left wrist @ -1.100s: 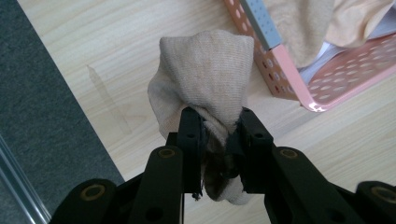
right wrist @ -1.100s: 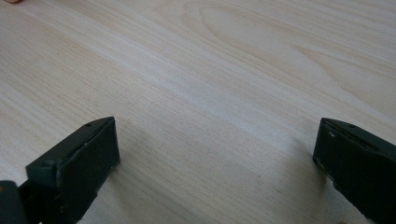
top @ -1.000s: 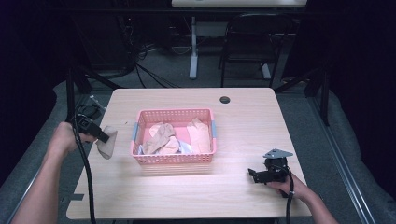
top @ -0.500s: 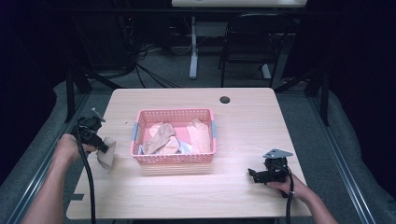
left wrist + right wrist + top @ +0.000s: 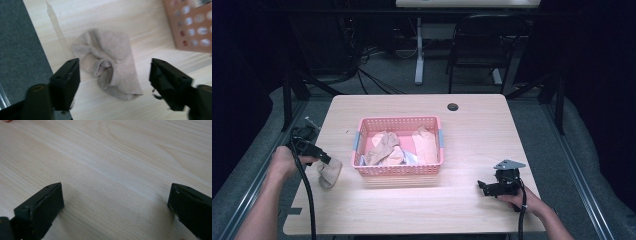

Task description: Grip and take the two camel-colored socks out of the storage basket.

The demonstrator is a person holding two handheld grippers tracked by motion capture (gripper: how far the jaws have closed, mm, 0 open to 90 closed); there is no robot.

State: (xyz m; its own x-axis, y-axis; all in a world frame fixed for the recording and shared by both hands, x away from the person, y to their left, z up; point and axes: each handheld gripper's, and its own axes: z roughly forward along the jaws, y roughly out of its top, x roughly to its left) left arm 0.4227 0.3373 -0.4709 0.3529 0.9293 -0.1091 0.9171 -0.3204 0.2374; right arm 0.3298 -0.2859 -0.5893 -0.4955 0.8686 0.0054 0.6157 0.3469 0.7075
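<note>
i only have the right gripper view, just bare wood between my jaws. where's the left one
Observer: The left gripper is at the table's left edge, over a beige sock.
Operator: is it gripping it
Observer: No, its jaws are open, either side of the sock lying on the wood.
Operator: where do the other clothes sit
Observer: In a pink basket mid-table, with more beige pieces inside.

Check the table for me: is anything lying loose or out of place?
Yes. One crumpled beige sock lies on the light wooden table, outside the pink plastic basket that holds similar beige cloth items. It sits left of the basket, between the open jaws of the left gripper. Nothing looks spilled or damaged.
</note>
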